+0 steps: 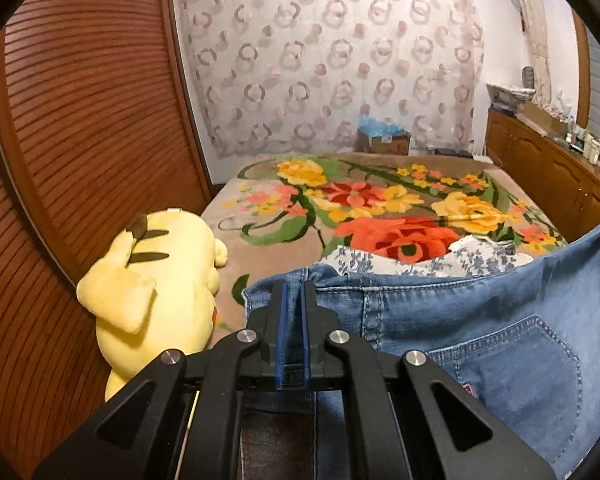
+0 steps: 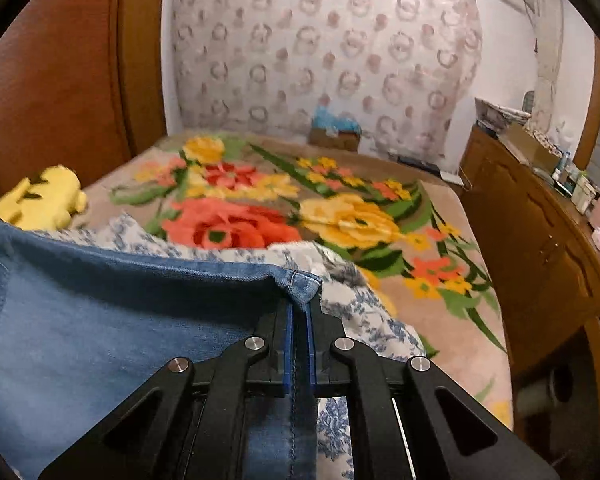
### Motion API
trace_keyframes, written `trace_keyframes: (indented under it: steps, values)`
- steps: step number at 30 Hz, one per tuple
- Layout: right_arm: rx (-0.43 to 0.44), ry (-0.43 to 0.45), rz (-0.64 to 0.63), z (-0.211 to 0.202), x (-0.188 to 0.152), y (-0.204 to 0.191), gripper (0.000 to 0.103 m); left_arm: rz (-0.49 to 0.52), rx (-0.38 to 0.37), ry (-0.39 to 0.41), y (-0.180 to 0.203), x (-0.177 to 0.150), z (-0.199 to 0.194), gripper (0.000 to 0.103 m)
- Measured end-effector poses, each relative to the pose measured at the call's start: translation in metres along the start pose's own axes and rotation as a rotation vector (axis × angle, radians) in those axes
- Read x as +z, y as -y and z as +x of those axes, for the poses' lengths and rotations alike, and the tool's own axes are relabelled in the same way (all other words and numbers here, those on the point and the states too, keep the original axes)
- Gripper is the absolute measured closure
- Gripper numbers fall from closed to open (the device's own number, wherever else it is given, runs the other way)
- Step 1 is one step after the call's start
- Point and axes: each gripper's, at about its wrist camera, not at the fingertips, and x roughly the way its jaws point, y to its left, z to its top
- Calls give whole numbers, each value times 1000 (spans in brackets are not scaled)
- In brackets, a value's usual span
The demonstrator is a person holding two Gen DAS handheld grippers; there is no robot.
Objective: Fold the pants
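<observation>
Over the bed (image 1: 260, 216), you are holding the jeans (image 1: 480, 320) stretched between both tools: left tool (image 1: 294, 292) clenching one waistband corner, right tool (image 2: 300, 312) clenching the other, likely keeping the denim taut for a clean fold.

Faded blue denim pants (image 1: 480, 320) with paler stitching; beige plush bed blanket (image 2: 452, 208) patterned in red, orange and yellow flowers with green leaves; white cloth (image 2: 364, 312) printed with blue flowers; yellow plush toy (image 1: 152, 292) with brown stripes.
</observation>
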Motion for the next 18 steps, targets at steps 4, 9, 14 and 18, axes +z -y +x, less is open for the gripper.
trace_keyframes:
  steps: [4, 9, 14, 18]
  values:
    - [29, -66, 9, 17, -4, -5, 97, 22, -3, -43, 5, -10, 2, 94]
    - [88, -41, 22, 2, -5, 5, 82, 41, -20, -77, 10, -21, -10, 66]
    - [129, -17, 18, -39, -19, 17, 72, 53, -82, -70, 21, -35, -33, 37]
    - [148, -25, 6, -67, -47, 20, 70, 71, -130, -55, 35, -48, -56, 37]
